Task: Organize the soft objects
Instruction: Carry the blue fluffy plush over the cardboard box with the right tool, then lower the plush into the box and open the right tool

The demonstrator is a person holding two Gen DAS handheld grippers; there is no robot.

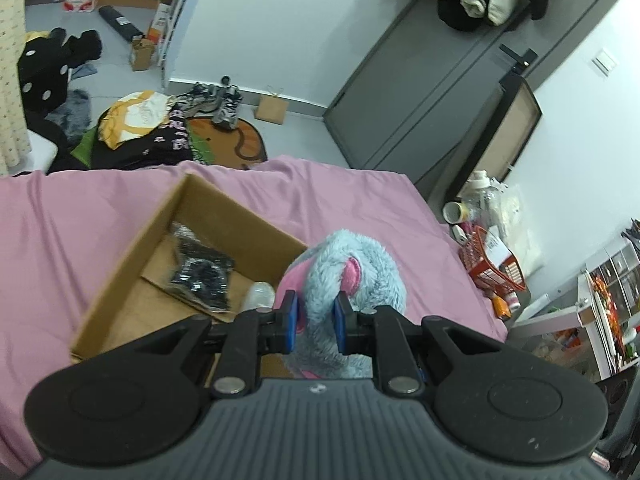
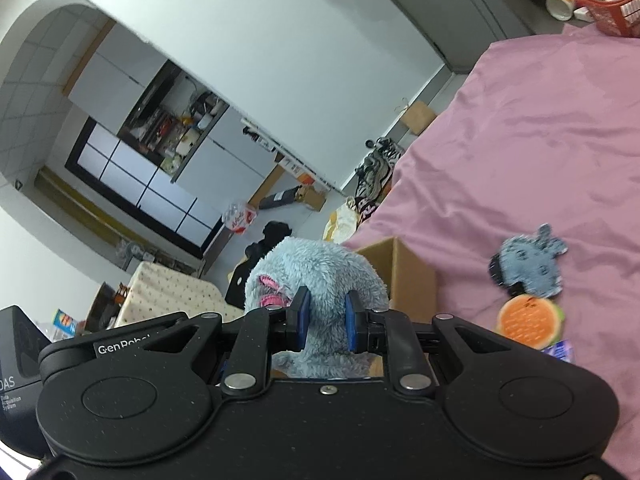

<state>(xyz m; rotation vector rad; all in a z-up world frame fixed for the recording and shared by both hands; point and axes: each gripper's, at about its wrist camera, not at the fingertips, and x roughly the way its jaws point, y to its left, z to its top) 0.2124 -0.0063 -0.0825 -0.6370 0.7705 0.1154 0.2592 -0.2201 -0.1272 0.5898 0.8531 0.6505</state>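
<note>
A fluffy light-blue plush toy (image 1: 360,264) with pink patches is held between both grippers above the pink bed. My left gripper (image 1: 316,322) is shut on one part of it, right beside the open cardboard box (image 1: 132,248). My right gripper (image 2: 326,322) is shut on another part of the plush toy (image 2: 316,272), with the cardboard box (image 2: 412,276) just behind it. Inside the box lie a black crinkly packet (image 1: 200,272) and a clear plastic item (image 1: 260,294). A small blue-grey plush (image 2: 528,264) and an orange round soft toy (image 2: 526,320) lie on the sheet.
The pink bed sheet (image 2: 540,128) spreads far and right. A red basket (image 1: 494,264) with clutter stands off the bed's right side. Clothes, shoes (image 1: 218,102) and bags litter the floor beyond the bed. A grey cabinet (image 1: 420,92) stands against the wall.
</note>
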